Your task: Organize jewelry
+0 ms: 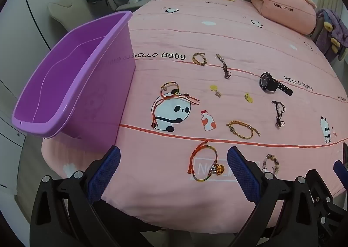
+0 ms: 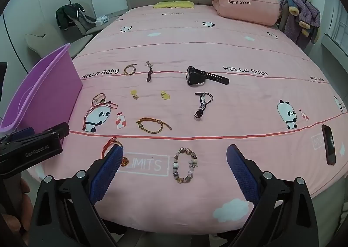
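Several bracelets, cords, two yellow flower clips and a black watch (image 1: 274, 84) lie spread on the pink bed sheet (image 1: 217, 36). An empty purple bin (image 1: 71, 77) stands on the bed's left side. My left gripper (image 1: 174, 173) is open above the near edge, its fingers either side of a rainbow cord bracelet with a gold charm (image 1: 204, 165). My right gripper (image 2: 175, 170) is open, with a bead bracelet (image 2: 185, 165) between its fingers on the sheet. The watch (image 2: 203, 76) and the bin (image 2: 41, 92) also show in the right wrist view.
A braided brown bracelet (image 2: 152, 126) and a dark cord (image 2: 202, 104) lie mid-bed. A dark phone (image 2: 328, 148) lies at the right edge. A pink pillow (image 2: 245, 5) and yellow cloth (image 2: 174, 4) sit by the headboard. A chair with clothes (image 2: 71, 17) stands left.
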